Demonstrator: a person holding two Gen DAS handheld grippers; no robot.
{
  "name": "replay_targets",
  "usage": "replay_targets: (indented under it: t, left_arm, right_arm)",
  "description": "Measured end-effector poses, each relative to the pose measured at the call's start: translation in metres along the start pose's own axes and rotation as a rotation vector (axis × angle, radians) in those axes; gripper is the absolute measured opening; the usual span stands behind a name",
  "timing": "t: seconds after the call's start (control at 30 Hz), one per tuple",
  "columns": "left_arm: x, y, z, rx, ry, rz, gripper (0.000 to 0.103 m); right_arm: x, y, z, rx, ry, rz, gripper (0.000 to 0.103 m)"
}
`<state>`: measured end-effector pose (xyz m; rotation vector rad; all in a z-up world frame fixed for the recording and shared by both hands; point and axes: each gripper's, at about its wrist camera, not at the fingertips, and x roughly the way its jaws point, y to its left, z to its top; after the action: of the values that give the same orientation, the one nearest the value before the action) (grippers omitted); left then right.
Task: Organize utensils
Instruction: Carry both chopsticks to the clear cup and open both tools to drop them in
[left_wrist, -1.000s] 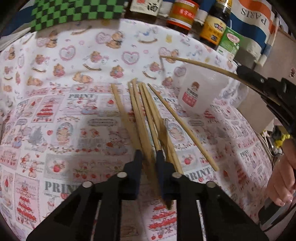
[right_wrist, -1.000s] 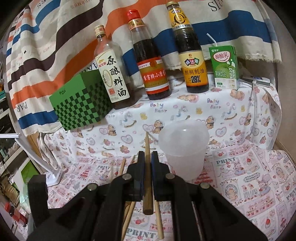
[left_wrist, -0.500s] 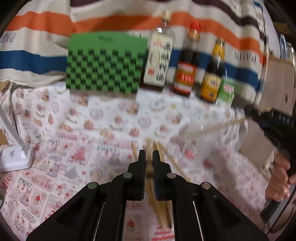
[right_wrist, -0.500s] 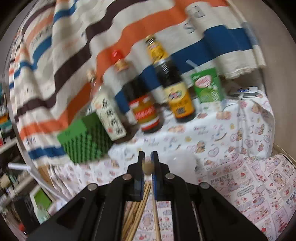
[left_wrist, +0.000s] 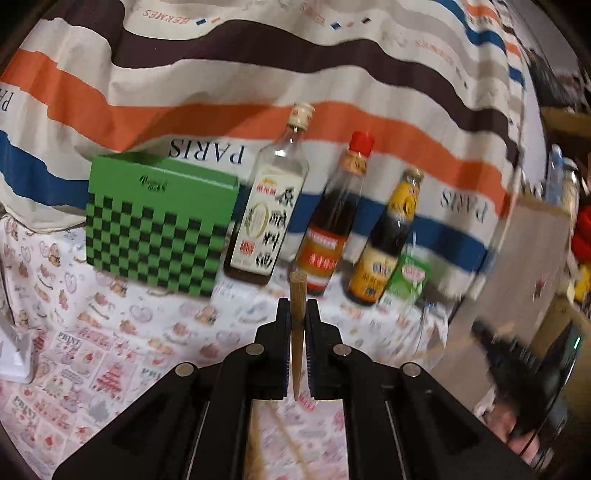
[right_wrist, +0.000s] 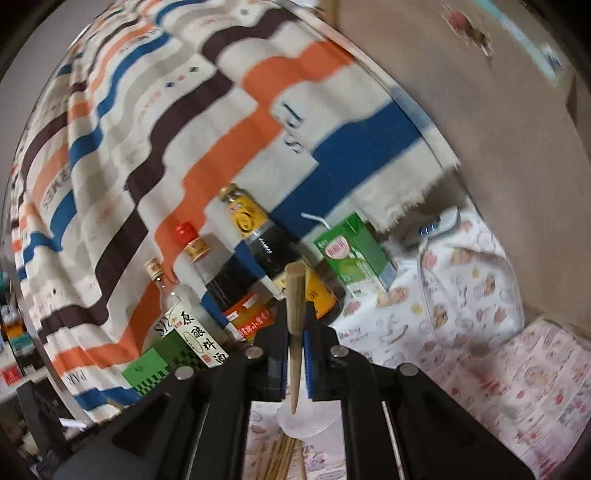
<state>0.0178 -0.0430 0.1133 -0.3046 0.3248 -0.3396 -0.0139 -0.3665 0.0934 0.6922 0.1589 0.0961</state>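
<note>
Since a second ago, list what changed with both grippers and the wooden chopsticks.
The left gripper closed on one wooden chopstick from the pile and lifted it off the tablecloth. The right gripper kept its own chopstick clamped and rolled, tilting its view. The translucent plastic cup and loose chopsticks stayed put.

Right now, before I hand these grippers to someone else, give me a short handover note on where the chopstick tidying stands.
Left gripper: shut on a chopstick, lifted clear of the table, butt end pointing toward the bottles.
Right gripper: shut on another chopstick, its thin tip hanging just above the clear plastic cup.
Remaining chopsticks lie loose on the patterned tablecloth beside the cup.
Done: two sticks picked up, one per gripper. No stick visible in the cup, though little of it shows.
Left: drop both held sticks into the cup, then collect the loose ones.
</note>
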Motion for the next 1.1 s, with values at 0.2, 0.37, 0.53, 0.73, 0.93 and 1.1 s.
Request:
replay_targets:
  t: [0.2,0.37,0.53,0.73,0.93,1.1]
  left_arm:
    - [0.006,-0.022,0.033,-0.029,-0.047,-0.023,0.006]
    - [0.005,-0.040,0.043,-0.007,-0.093,-0.020,0.006]
    - [0.029,-0.048,0.028,0.004,-0.056,-0.006,0.006]
    - [0.064,-0.056,-0.004,0.073,0.009,0.002,0.006]
    - [0.088,-0.062,-0.018,0.123,0.056,0.041,0.006]
    - [0.089,-0.059,-0.020,0.157,0.055,0.011,0.048]
  right_arm:
    - [0.018,-0.004,-0.010,-0.064,0.024,-0.067,0.007]
    - [0.038,-0.015,-0.022,-0.044,0.111,-0.077,0.007]
    - [0.052,-0.026,-0.027,-0.009,0.188,-0.067,0.007]
    - [0.057,-0.027,-0.029,-0.006,0.218,-0.071,0.009]
    - [0.058,-0.016,-0.032,-0.062,0.240,-0.102,0.045]
    - [0.066,-0.010,-0.038,-0.069,0.332,-0.073,0.067]
